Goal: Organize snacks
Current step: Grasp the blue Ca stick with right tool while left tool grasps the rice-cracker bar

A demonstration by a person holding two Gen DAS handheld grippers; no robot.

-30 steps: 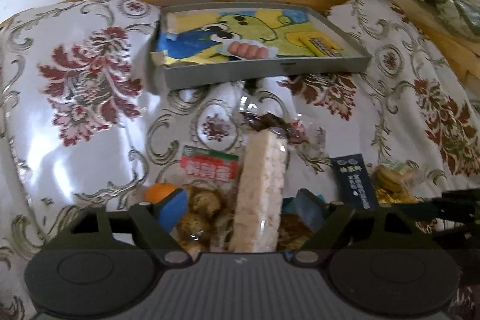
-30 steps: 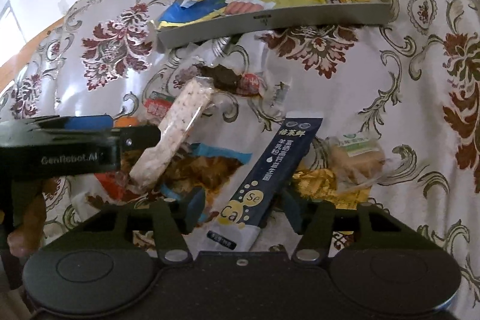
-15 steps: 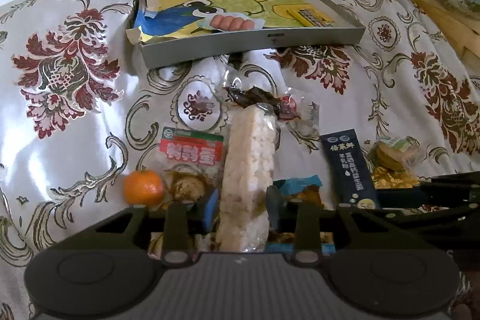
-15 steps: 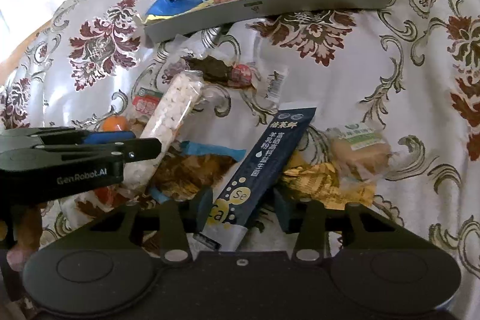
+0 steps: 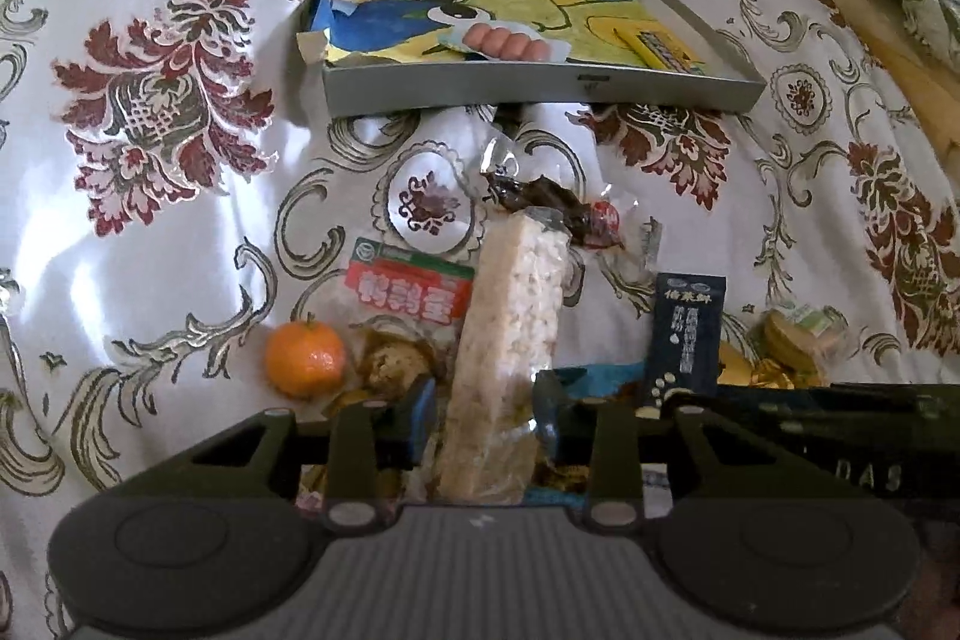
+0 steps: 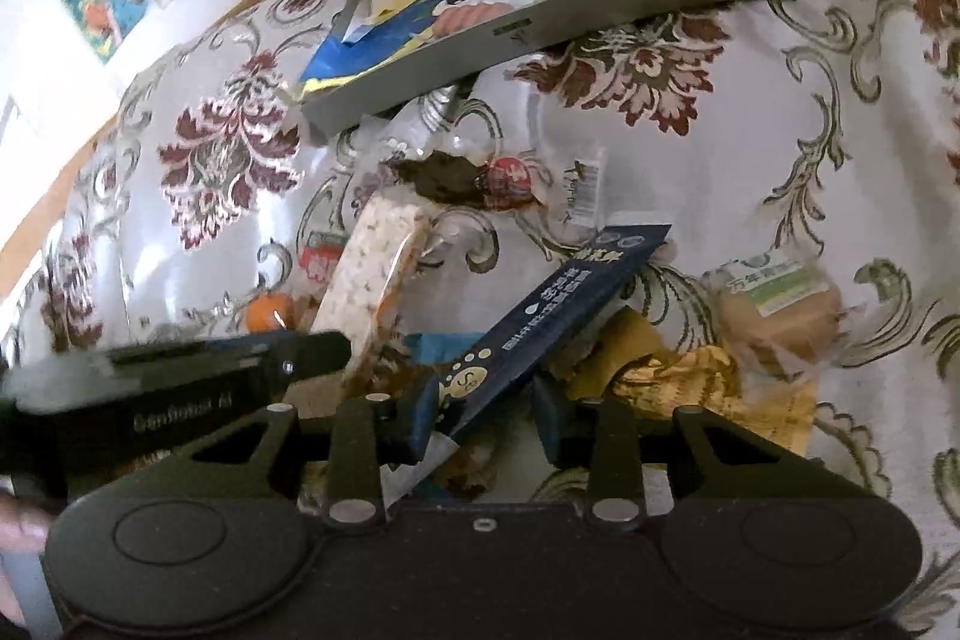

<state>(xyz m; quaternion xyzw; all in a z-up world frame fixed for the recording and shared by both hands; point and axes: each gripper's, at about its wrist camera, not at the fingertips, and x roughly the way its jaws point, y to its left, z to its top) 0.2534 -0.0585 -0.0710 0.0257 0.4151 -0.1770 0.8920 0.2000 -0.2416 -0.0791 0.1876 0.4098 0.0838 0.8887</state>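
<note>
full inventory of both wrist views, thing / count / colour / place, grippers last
Shallow grey tray: 1, grey, cartoon picture inside, far end of the cloth.
Long puffed-rice bar in clear wrap: 1, off-white, between the left gripper's fingers.
Dark blue stick sachet: 1, navy, between the right gripper's fingers.
Mandarin orange: 1, orange, left of the pile.
Red-labelled clear bag: 1, beside the rice bar.
Dark snack in clear wrap: 1, brown, beyond the bar.
Wrapped cake with green label: 1, tan, right of the pile.
Gold foil wrapper: 1, beside the sachet.
Floral cloth: white and maroon.
Left gripper: shut on the bar.
Right gripper: shut on the sachet.
</note>
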